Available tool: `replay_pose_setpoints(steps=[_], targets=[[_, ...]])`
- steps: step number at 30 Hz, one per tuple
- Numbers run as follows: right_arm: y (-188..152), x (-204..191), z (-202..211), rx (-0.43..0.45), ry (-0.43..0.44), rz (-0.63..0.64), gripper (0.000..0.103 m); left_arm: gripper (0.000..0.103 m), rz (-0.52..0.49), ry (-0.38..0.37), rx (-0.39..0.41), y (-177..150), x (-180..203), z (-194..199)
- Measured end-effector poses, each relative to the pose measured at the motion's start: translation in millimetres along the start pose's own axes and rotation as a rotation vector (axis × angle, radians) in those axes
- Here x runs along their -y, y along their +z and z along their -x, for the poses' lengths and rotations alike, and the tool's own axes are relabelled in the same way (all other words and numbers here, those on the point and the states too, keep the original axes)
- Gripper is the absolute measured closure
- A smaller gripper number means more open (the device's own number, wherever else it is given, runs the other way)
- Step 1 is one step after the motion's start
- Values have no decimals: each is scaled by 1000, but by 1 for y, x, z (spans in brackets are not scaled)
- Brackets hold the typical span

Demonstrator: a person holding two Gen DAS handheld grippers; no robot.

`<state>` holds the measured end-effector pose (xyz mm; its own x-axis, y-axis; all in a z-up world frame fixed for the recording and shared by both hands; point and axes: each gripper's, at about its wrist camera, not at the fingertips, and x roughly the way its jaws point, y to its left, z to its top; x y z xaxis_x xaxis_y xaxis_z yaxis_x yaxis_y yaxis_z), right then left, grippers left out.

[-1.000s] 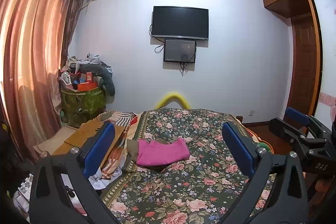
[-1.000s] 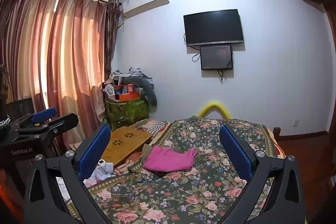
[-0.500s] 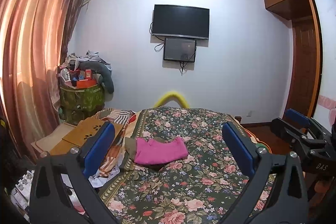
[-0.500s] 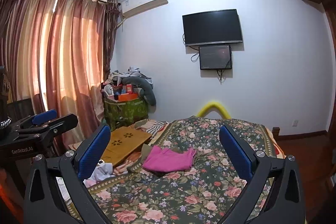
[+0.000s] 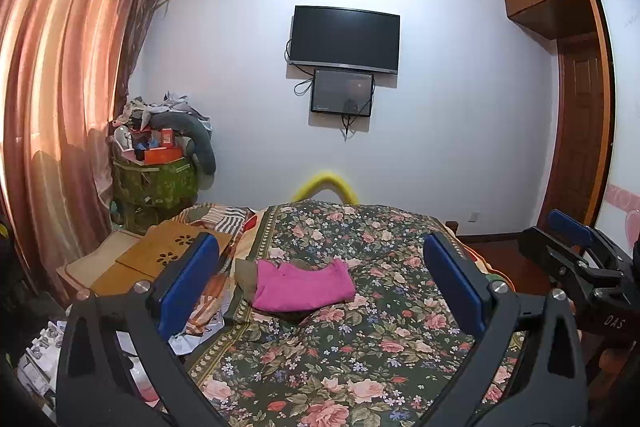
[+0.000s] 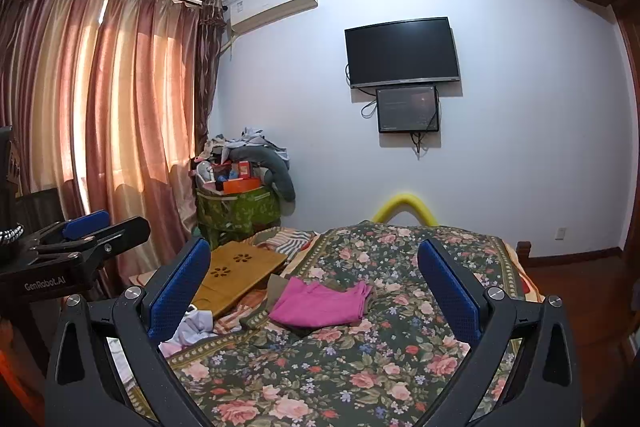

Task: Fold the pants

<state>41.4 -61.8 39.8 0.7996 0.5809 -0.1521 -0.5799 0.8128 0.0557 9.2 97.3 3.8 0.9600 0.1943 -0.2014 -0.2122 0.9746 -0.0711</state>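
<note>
Folded pink pants [image 5: 304,285] lie on the floral bedspread [image 5: 360,347], on top of a darker olive garment, left of the bed's middle. They also show in the right wrist view [image 6: 320,303]. My left gripper [image 5: 320,291] is open and empty, held above the near end of the bed, well short of the pants. My right gripper [image 6: 314,291] is open and empty too, at about the same distance. Each gripper shows at the edge of the other's view: the right one [image 5: 576,255], the left one [image 6: 80,239].
A wooden lap board [image 5: 172,255] and loose clothes lie on the bed's left side. A green basket piled with things [image 5: 156,179] stands by the curtains [image 5: 60,107]. A TV [image 5: 344,39] hangs on the far wall. A wooden door [image 5: 580,131] is at the right.
Both views have drifted only slightly; the left camera has tilted a little upward. The pants have not moved and both grippers stay open.
</note>
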Motion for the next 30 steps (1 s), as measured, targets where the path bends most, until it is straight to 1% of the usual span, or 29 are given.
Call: replay_pose_setpoints(steps=[15, 26, 30], targets=[[1, 1, 1, -2, -8, -4, 0, 0, -2, -7, -3, 1, 5, 1], [0, 4, 2, 3, -15, -3, 0, 0, 12, -40, -21, 2, 5, -1], [-1, 4, 1, -2, -15, -2, 0, 0, 3, -38, -24, 1, 6, -2]])
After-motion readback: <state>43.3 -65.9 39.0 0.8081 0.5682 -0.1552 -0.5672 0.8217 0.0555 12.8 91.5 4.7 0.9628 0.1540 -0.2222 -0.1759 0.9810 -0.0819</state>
